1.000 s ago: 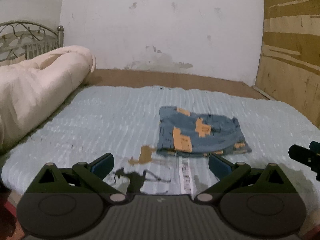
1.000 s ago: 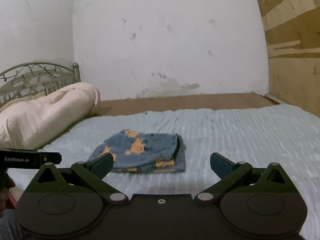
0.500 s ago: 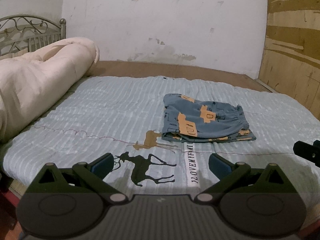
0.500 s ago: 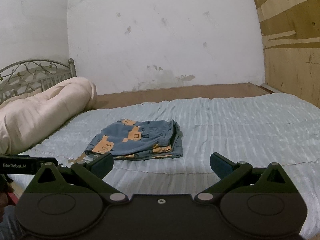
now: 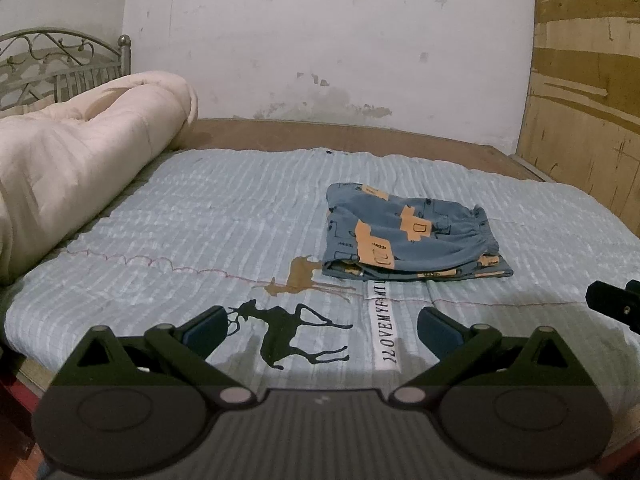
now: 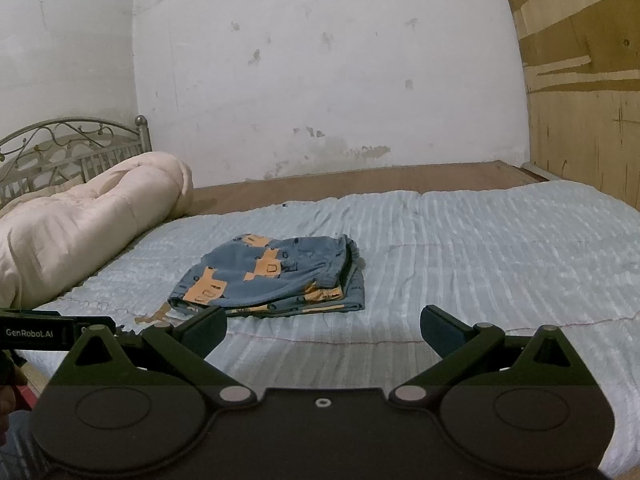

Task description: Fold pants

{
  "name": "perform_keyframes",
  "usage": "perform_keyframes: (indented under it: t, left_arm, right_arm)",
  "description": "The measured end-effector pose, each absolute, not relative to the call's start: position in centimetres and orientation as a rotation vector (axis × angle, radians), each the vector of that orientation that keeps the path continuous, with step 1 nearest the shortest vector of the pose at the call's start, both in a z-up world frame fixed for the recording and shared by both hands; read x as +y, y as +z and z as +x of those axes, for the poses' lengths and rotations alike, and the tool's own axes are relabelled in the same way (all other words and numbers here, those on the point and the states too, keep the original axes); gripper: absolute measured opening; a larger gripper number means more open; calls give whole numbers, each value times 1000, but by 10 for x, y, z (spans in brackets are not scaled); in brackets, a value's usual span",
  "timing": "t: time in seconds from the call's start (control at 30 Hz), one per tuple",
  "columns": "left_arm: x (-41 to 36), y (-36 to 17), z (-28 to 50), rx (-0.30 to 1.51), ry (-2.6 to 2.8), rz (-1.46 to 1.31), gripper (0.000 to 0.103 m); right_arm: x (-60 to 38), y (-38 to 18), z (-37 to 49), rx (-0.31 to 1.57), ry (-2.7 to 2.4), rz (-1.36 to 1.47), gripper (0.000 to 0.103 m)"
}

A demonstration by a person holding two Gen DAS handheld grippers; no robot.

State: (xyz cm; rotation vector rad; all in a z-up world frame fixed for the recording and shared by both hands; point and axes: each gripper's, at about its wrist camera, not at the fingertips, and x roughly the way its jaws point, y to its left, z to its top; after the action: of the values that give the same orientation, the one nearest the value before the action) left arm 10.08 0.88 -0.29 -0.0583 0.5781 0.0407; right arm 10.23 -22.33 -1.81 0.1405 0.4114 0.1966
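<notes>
On the bed, left wrist view: blue cotton pants with orange block print [image 5: 412, 236] lie as a compact folded stack, several layers visible at the near edge, resting on the pale blue striped quilt [image 5: 208, 220] just beyond its deer motif. Left hand-held gripper [image 5: 322, 326] hangs over the near edge of the quilt, fingers spread wide, nothing between them, well apart from the pants. A rolled cream duvet [image 5: 80, 160] lies along the left side. Right wrist view: same stack [image 6: 276, 276] seen from the other side, elastic waistband end gathered at the right, edges roughly aligned, one lower layer poking out slightly. Right hand-held gripper [image 6: 324, 330] likewise wide open and empty, near the stack but short of it. Judgement: folding looks essentially complete; at most a tidy of the protruding layer remains.
</notes>
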Motion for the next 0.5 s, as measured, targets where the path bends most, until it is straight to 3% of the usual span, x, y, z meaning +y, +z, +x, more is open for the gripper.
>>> perform_keyframes:
  t: [0.5]
  left_arm:
    - [6, -8, 106, 631, 52, -71, 102]
  right_arm:
    - [-224, -24, 107, 437, 196, 145, 102]
